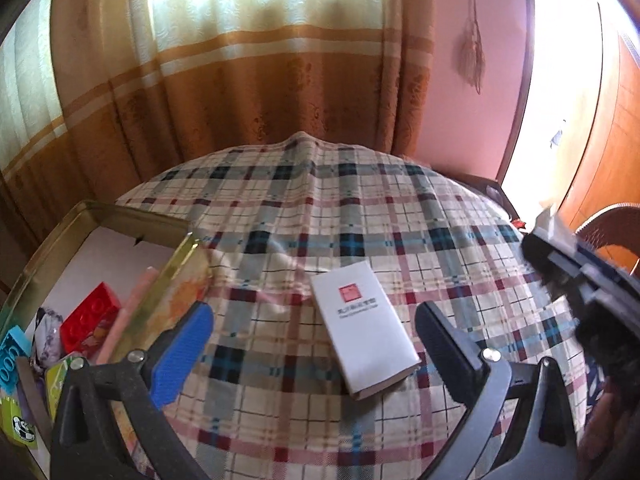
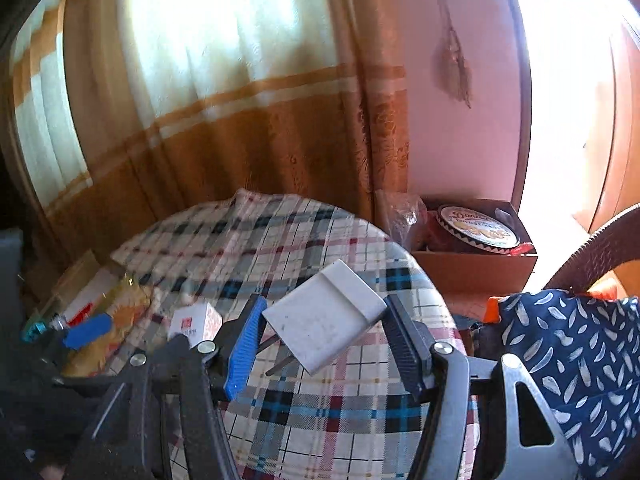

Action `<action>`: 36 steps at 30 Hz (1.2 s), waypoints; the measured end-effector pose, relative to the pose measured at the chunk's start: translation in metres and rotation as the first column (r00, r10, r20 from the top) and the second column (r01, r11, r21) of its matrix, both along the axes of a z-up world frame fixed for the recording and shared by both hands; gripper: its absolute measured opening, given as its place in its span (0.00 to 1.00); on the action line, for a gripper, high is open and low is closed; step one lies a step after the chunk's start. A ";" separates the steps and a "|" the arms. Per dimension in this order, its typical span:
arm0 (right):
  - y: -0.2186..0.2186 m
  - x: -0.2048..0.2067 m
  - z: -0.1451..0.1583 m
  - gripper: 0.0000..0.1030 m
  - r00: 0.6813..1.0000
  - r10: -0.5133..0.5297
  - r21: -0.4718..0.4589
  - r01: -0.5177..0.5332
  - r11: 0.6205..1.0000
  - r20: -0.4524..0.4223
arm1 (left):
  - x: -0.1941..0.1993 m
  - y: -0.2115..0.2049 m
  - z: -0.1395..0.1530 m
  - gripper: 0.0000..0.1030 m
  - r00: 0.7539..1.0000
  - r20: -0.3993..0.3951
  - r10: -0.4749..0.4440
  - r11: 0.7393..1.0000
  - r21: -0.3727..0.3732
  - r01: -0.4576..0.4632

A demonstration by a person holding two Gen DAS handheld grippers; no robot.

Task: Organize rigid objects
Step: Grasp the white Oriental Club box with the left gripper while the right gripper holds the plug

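A white box (image 1: pixel 364 328) with a red square mark lies flat on the plaid tablecloth (image 1: pixel 320 208). It rests between the wide-spread fingers of my left gripper (image 1: pixel 316 352), which is open, and neither pad touches it. In the right wrist view, my right gripper (image 2: pixel 324 344) is shut on a white plug adapter (image 2: pixel 324 316). It holds the adapter cornerwise above the cloth, with the metal prongs (image 2: pixel 276 356) pointing down-left. The same white box (image 2: pixel 196 324) shows to the left there.
A gold tin tray (image 1: pixel 92 216) at the left holds a red brick (image 1: pixel 90 320), a blue brick (image 1: pixel 10 356), a pink stick and other small items. Right of the table are a cardboard box with a round cookie tin (image 2: pixel 476 228), a wicker chair (image 2: pixel 600 248) and dark patterned cloth (image 2: pixel 580 360).
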State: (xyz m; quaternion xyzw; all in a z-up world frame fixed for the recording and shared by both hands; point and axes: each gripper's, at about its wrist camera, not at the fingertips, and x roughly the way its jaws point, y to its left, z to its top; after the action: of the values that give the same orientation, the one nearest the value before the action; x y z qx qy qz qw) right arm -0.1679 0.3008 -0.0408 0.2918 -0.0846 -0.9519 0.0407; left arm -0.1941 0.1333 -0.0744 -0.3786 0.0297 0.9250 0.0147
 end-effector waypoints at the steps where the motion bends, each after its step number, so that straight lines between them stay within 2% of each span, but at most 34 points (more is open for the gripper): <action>1: 0.002 0.000 0.002 0.60 1.000 -0.003 -0.006 0.003 1.000 -0.005 | -0.001 0.003 -0.002 0.99 1.000 0.003 0.000 1.000 -0.012 0.000; 7: 0.002 0.002 0.005 0.60 1.000 -0.001 -0.039 0.001 0.999 -0.023 | -0.011 0.015 -0.012 0.96 1.000 0.029 -0.010 0.999 -0.033 0.011; 8: 0.001 0.001 0.004 0.60 1.000 0.000 -0.043 -0.001 0.999 -0.023 | -0.013 0.017 -0.014 0.89 0.999 0.038 -0.020 0.999 -0.033 0.021; 9: 0.000 0.001 0.004 0.60 1.000 0.001 -0.047 -0.002 0.999 -0.025 | -0.016 0.018 -0.016 0.77 0.998 0.055 -0.031 0.999 -0.031 0.033; 10: -0.002 0.001 0.003 0.60 1.000 0.003 -0.048 -0.005 0.999 -0.027 | -0.019 0.019 -0.019 0.72 0.997 0.071 -0.038 0.999 -0.027 0.040; 12: -0.004 0.001 0.002 0.60 1.000 0.007 -0.042 -0.008 0.999 -0.027 | -0.023 0.018 -0.025 0.48 0.993 0.104 -0.051 0.999 -0.007 0.052; 13: -0.005 0.001 0.001 0.60 1.000 0.009 -0.041 -0.010 0.999 -0.029 | -0.023 0.016 -0.027 0.47 0.992 0.108 -0.059 0.998 0.010 0.058; 14: -0.006 0.001 0.000 0.60 1.000 0.008 -0.038 -0.009 0.999 -0.029 | -0.023 0.014 -0.026 0.40 0.992 0.106 -0.062 0.998 0.022 0.060; 22: -0.014 0.005 0.002 0.60 0.999 0.024 -0.032 -0.026 0.999 -0.049 | -0.004 -0.006 -0.022 0.39 0.996 0.071 -0.051 0.998 0.037 0.049; 27: -0.029 0.007 0.000 0.60 0.997 0.055 -0.012 -0.056 0.998 -0.046 | 0.016 -0.023 -0.014 0.39 0.999 0.013 -0.032 0.999 0.039 0.031; 36: -0.038 0.017 0.004 0.60 0.992 0.074 -0.010 -0.075 0.997 -0.106 | 0.046 -0.040 0.000 0.39 0.996 -0.085 -0.016 0.998 0.064 0.021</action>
State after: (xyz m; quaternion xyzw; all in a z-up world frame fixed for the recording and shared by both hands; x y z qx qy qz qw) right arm -0.1509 0.2624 -0.0365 0.2437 -0.0779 -0.9632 0.0826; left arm -0.1484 0.0934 -0.0747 -0.3382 0.0036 0.9404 0.0344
